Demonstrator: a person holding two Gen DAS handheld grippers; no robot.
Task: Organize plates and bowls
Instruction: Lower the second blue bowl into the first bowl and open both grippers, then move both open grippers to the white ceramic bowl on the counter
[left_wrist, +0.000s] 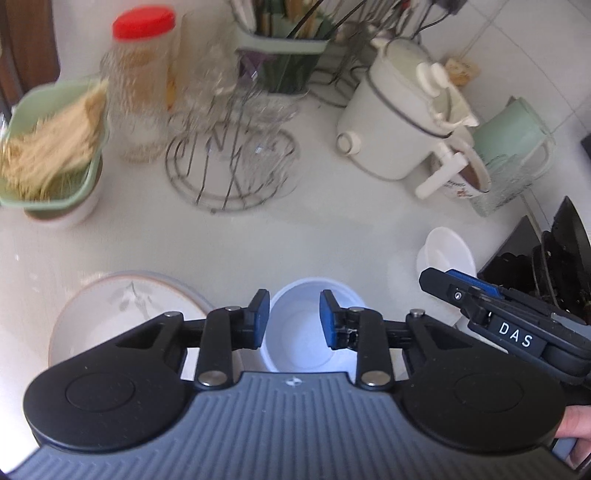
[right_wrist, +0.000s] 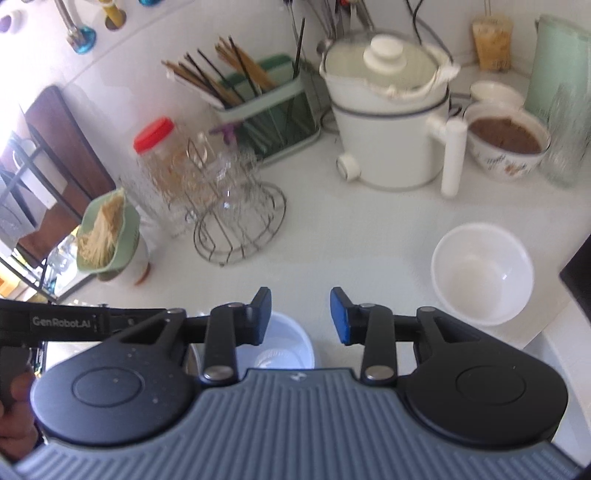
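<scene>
Both claws open, small bowl just below them

The left gripper (left_wrist: 294, 319) hangs over the small white bowl (left_wrist: 308, 328), jaws apart, holding nothing; the right gripper (right_wrist: 301, 315) is open too, and nearer the bigger white bowl (right_wrist: 482, 273), farther off on its right

Left gripper (left_wrist: 294, 318) hovers with jaws apart over the small white bowl (left_wrist: 306, 328), patterned plate (left_wrist: 122, 317) just beside it on the counter (left_wrist: 314, 229).

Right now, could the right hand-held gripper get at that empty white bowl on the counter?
Probably yes: the white bowl sits alone on bare counter, just right of the open right hand-held gripper, nothing between.
</scene>
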